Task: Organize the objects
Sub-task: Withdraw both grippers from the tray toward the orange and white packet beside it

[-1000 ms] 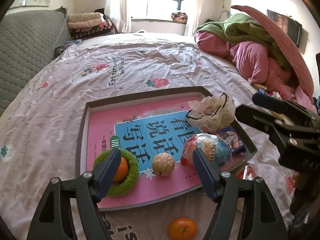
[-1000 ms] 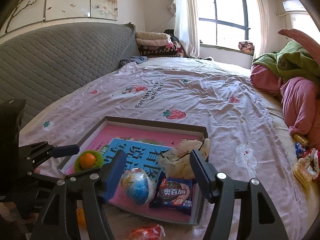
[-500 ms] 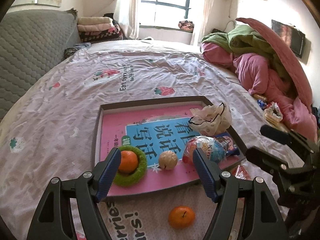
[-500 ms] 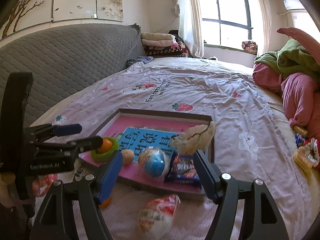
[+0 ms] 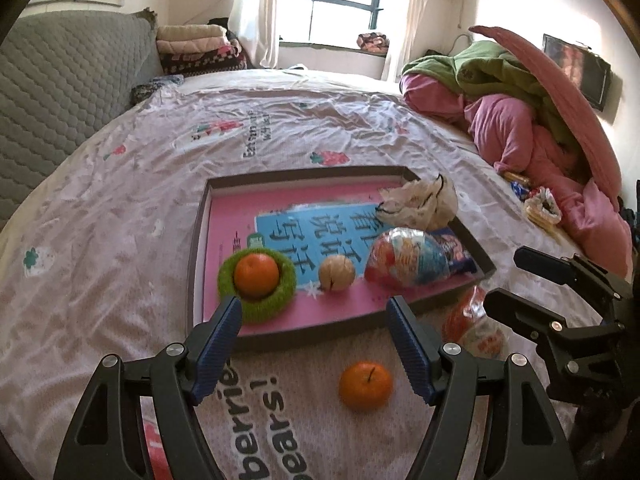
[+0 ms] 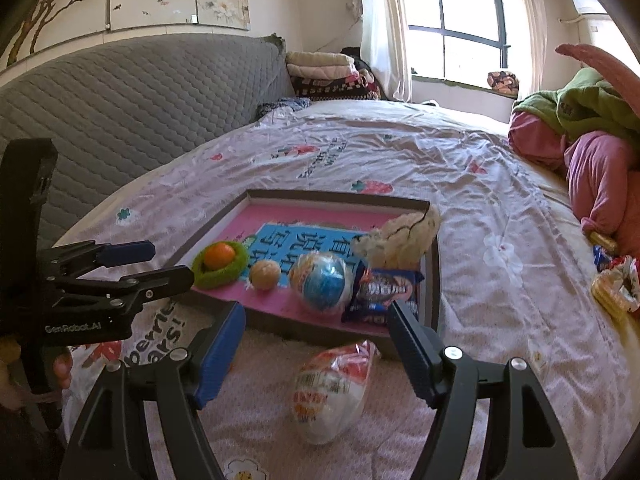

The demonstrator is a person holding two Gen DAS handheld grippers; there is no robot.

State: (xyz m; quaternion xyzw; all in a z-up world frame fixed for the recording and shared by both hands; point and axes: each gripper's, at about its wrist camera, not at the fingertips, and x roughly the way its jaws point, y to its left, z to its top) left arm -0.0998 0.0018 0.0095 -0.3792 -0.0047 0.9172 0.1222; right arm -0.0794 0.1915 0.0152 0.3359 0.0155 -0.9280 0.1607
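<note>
Now both hand-held grippers (image 5: 314,344) (image 6: 316,344) wide, empty, short of tray rim (image 5: 320,334).

A tray (image 5: 198,240) is lying on the bed (image 5: 120,208), toward its near edge. Inside the tray, along its near side, a ring (image 5: 280,292) is sitting at the left with a tangerine (image 5: 256,274) resting in it; a walnut (image 5: 337,273) is lying just to its right, then an egg-shaped toy (image 5: 408,262). A biscuit packet (image 6: 380,292) is lying at the tray's near right corner, with a crumpled bag (image 5: 420,204) behind it at the right side. In front of the tray, on the bed, a second tangerine (image 5: 365,386) is lying, and a snack bag (image 6: 332,388) is lying to its right, just before the tray's near right corner.
</note>
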